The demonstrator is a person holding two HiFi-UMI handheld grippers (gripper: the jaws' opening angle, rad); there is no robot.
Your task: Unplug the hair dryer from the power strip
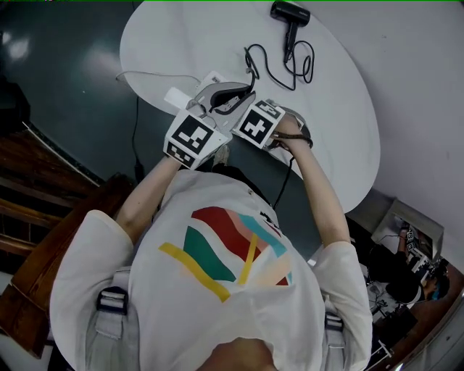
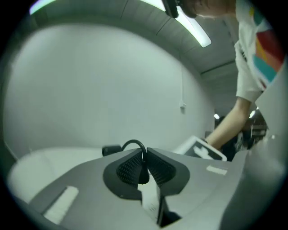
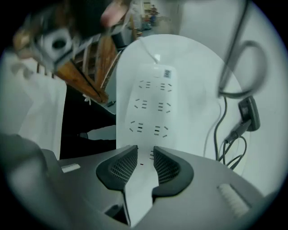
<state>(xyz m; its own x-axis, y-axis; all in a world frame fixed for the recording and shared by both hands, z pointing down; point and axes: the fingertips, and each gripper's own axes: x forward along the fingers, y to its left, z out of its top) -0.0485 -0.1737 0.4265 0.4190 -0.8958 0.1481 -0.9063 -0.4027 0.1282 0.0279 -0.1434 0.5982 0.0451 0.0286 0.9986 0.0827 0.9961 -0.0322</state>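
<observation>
A black hair dryer lies at the far side of the round white table, and its black cord loops back toward me. My left gripper is shut on the dryer's black plug. It holds the plug above the table, and the cord arches out of the jaws. My right gripper points straight down over the near end of the white power strip. Its jaws stand apart above the strip's top face. None of the sockets in view holds a plug.
The strip's white cable runs off the table's left edge. A wooden chair stands on the dark floor at the left. A pale wall is at the right, with cluttered gear below it. The dryer lies to the right of the strip.
</observation>
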